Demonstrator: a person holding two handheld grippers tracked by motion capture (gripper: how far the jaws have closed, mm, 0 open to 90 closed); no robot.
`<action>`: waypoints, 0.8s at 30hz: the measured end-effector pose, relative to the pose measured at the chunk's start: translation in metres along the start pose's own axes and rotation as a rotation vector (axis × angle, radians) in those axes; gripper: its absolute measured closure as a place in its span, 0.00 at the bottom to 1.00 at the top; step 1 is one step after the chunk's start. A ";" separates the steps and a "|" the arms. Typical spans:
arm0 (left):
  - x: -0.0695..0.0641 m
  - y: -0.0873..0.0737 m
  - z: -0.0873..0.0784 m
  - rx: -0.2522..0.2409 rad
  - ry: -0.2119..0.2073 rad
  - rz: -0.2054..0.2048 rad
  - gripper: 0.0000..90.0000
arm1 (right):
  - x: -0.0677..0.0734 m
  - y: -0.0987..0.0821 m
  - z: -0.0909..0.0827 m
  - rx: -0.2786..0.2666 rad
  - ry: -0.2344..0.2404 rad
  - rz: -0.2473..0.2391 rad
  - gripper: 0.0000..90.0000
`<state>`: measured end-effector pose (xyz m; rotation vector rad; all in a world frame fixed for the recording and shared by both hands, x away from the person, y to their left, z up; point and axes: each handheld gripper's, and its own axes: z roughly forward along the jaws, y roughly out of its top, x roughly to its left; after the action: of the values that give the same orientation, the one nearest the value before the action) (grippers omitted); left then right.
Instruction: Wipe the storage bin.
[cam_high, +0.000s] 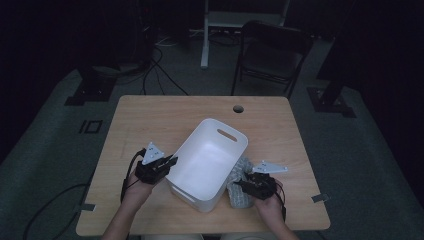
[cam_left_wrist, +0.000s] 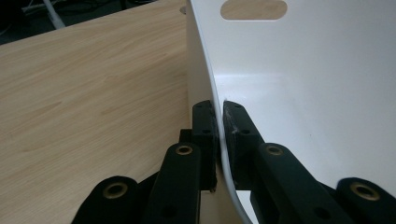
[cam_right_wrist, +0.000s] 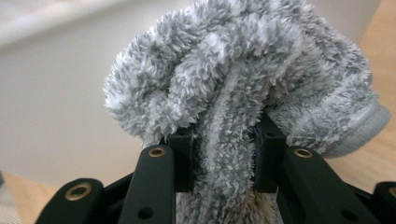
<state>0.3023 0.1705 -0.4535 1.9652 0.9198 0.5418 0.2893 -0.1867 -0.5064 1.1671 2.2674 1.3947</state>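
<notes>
A white plastic bin with a slot handle stands tilted on the wooden table. My left gripper is shut on the bin's near left wall; in the left gripper view the thin white rim runs between the two black jaws. To the right of the bin, my right gripper is shut on a fluffy grey sock. In the right gripper view the sock bulges up between and above the jaws, with the bin's white wall behind it.
A round cable hole sits near the table's far edge. Beyond the table stand a black folding chair and a white stand leg. Cables lie on the dark floor at left.
</notes>
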 end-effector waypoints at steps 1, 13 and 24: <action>0.000 0.000 0.000 0.000 -0.002 -0.006 0.93 | -0.002 -0.002 0.004 0.020 -0.006 0.002 0.75; 0.000 0.000 0.000 -0.003 0.014 -0.020 0.93 | -0.017 -0.014 0.023 0.123 -0.003 0.051 0.74; 0.001 0.000 0.001 -0.003 -0.018 -0.010 0.92 | -0.007 0.028 -0.034 -0.181 -0.005 -0.024 0.74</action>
<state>0.3037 0.1701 -0.4539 1.9584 0.9168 0.5193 0.2887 -0.2072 -0.4664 1.0813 2.0939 1.5486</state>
